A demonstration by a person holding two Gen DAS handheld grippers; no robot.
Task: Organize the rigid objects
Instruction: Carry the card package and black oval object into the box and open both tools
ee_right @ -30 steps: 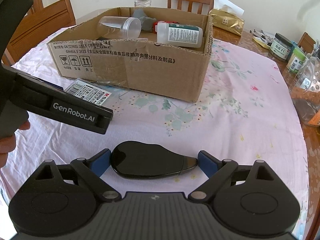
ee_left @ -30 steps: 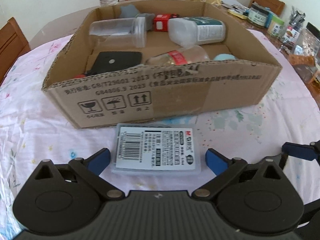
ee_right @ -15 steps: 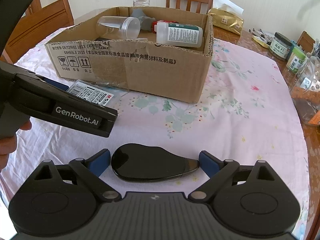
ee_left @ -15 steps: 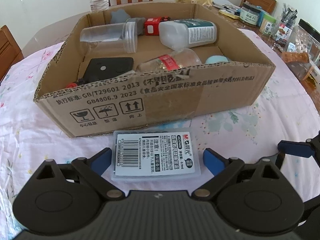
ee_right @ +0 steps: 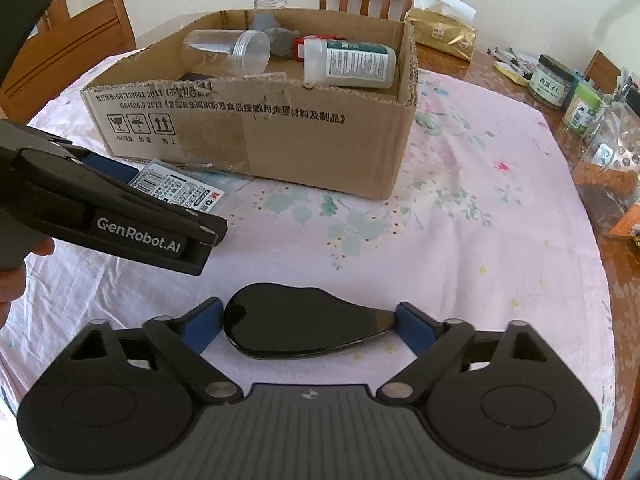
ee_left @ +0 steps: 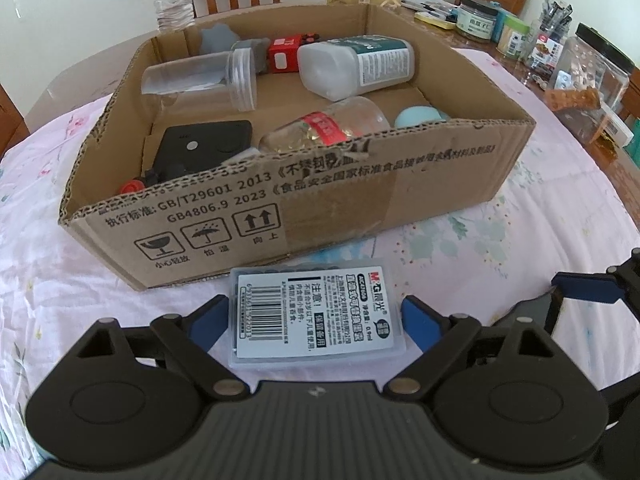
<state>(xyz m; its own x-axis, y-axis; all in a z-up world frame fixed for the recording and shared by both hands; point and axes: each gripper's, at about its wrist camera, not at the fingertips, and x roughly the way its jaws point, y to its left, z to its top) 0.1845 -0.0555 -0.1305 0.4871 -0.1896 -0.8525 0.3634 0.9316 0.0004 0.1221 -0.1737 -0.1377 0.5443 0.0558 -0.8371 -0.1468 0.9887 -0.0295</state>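
Pink flowery tablecloth (ee_right: pixel 460 216) lies underneath. Left gripper (ee_left: pixel 314 314) squeezes a clear flat plastic case (ee_left: pixel 316 316) labelled "M&G". Right gripper (ee_right: pixel 308 322) squeezes a shiny black teardrop-shaped thing (ee_right: pixel 296 320). Brown cardboard box (ee_left: pixel 360 200), printed "GB4806.9 2023", sits behind.

The cardboard box (ee_right: pixel 256 136) blocked the way ahead of both claws; bare surface (ee_right: pixel 460 240) lay open toward its right edge, short of jars (ee_right: pixel 554 80).
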